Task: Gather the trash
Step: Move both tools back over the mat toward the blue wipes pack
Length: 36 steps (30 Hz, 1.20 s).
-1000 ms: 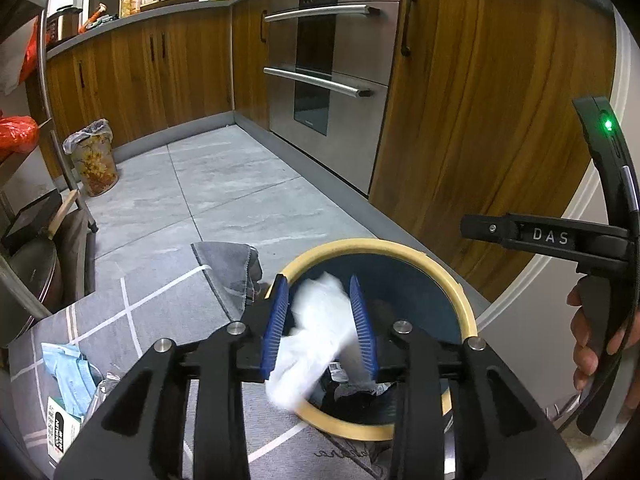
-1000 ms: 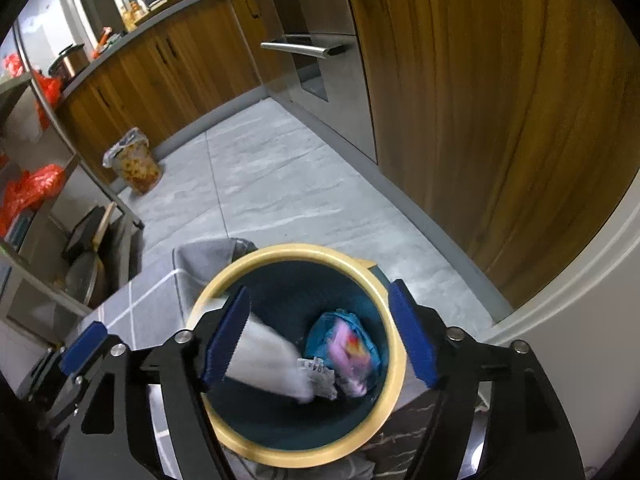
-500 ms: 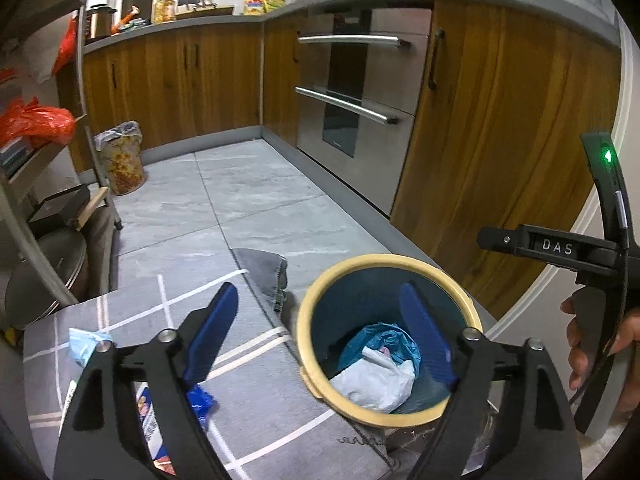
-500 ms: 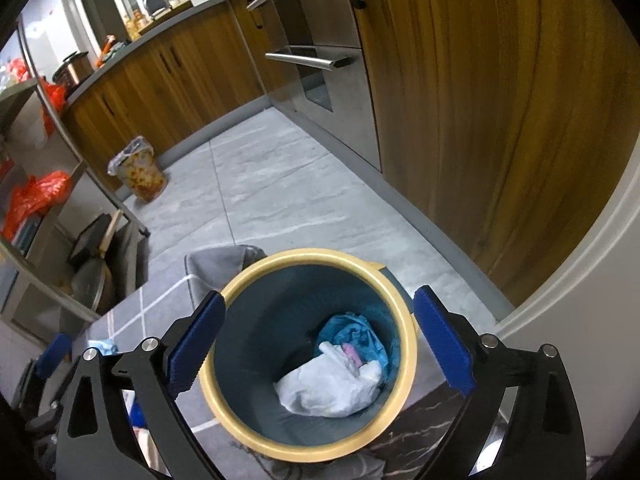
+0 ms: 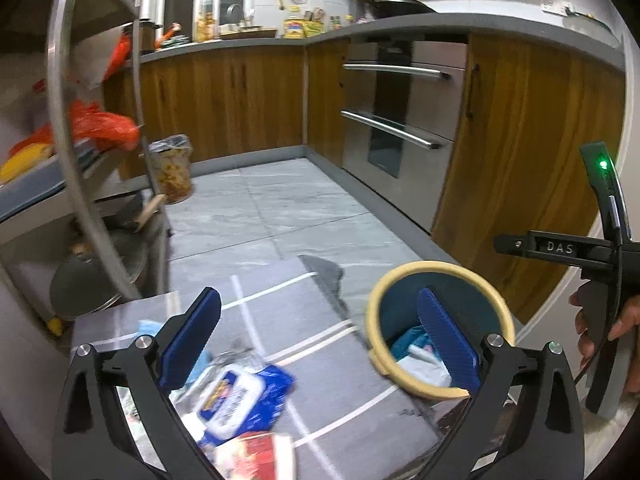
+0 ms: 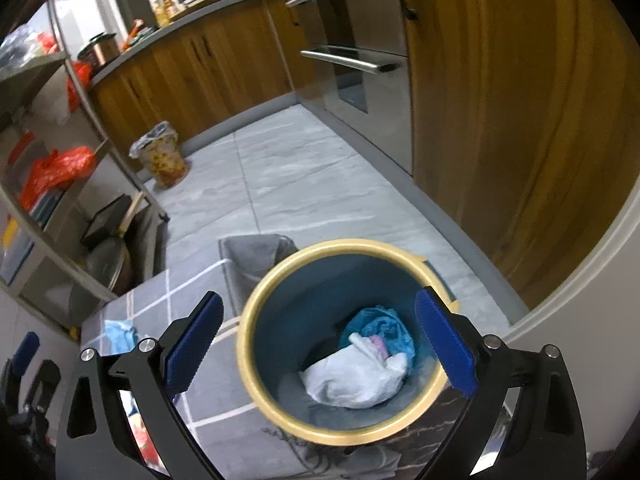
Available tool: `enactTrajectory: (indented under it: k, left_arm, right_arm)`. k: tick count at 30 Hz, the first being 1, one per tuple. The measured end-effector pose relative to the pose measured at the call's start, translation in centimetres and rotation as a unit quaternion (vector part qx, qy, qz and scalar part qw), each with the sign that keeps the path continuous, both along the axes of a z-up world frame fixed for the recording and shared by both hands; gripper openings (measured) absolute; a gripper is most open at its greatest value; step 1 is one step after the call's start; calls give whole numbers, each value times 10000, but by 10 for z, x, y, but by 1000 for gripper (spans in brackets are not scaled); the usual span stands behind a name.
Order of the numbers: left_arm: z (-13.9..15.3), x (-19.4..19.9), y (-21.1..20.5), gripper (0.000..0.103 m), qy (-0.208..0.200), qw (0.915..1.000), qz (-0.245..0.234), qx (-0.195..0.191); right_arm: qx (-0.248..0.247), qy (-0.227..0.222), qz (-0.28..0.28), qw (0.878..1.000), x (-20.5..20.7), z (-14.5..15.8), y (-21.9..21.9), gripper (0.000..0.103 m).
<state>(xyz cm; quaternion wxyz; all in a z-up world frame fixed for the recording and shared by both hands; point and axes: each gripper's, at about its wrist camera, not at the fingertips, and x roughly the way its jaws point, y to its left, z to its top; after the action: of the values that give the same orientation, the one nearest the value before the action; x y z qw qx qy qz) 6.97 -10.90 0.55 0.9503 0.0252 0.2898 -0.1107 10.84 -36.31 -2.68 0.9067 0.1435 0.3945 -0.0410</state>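
Note:
A blue bin with a yellow rim (image 6: 248, 328) stands on the grey mat (image 5: 280, 292). It holds a crumpled white wad (image 6: 352, 380) and blue trash (image 6: 380, 324). My right gripper (image 6: 320, 302) hangs open over the bin mouth with nothing between its pads. My left gripper (image 5: 318, 304) is left of the bin (image 5: 440, 266), above the mat. Its jaws are opening and are empty. Below it lie a blue-and-white packet (image 5: 240, 396), a red-and-white package (image 5: 260, 456) and a light blue scrap (image 5: 148, 326). A hand (image 5: 624, 320) holds the right gripper's handle (image 5: 560, 248).
A metal shelf rack (image 5: 60, 120) with an orange bag (image 5: 104, 124) stands on the left. A small lined bin (image 5: 172, 168) sits by the far wooden cabinets. The oven (image 5: 396, 120) and a cabinet are on the right. The mat's corner (image 6: 256, 256) is folded up behind the bin.
My left gripper opened and let the white wad drop into the bin, then swung left over the mat. The right gripper spread wider and drew back a little.

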Motion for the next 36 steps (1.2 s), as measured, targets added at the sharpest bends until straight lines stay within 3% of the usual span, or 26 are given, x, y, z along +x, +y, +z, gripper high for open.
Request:
enactTrajectory:
  k: [9, 14, 26, 31, 36]
  left_arm:
    - [7, -39, 80, 97, 49, 9969, 766, 155]
    - [10, -71, 118, 97, 73, 9922, 1163, 452]
    - [10, -128, 203, 97, 316, 9734, 2220, 471]
    - [5, -136, 221, 97, 385, 9689, 2422, 334]
    - [-5, -128, 231, 97, 480, 9691, 2399, 304]
  right_arm:
    - [-2, 29, 377, 9993, 4, 7, 53, 96]
    - [344, 152, 516, 9980, 11, 8, 92, 97]
    - [857, 605, 1158, 9877, 14, 1, 221, 97]
    - [824, 677, 1567, 9819, 13, -3, 270, 97]
    - [624, 624, 1787, 9799, 12, 0, 283, 97]
